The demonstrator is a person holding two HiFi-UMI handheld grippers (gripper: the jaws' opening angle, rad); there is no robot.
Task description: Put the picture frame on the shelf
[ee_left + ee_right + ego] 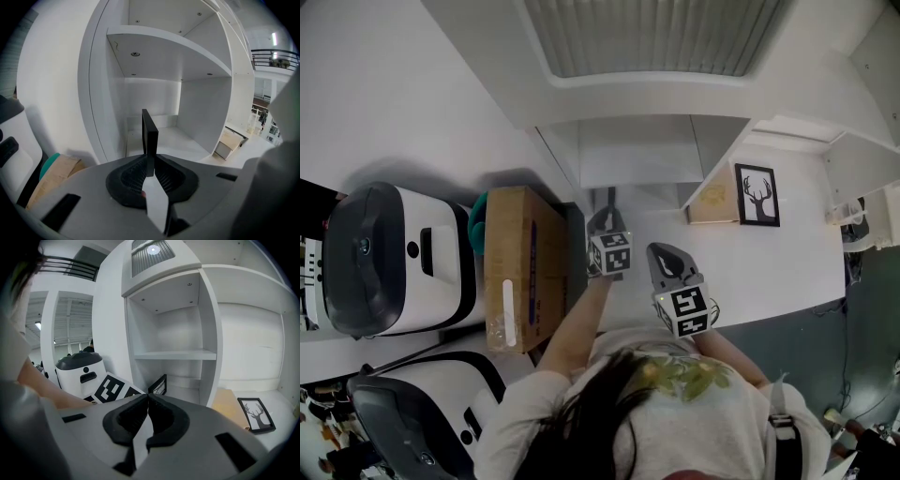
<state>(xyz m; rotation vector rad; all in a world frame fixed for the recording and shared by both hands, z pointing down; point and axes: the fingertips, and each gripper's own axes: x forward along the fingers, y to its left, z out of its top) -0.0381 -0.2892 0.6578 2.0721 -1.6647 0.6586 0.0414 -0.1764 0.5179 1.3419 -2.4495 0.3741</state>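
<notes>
Two tongs: my left gripper (pixel 149 160) pinches the black picture frame (pixel 150 133) edge-on before the shelf (pixel 187 139); my right gripper (pixel 146 397) (empty) is pressed together.

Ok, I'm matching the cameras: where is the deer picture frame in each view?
Head view: deer picture frame right of centre, beside the tan board.
Left gripper view: not in it.
Right gripper view: the frame, lower right.
Shared landmark: the white shelf unit, in all three.
</notes>
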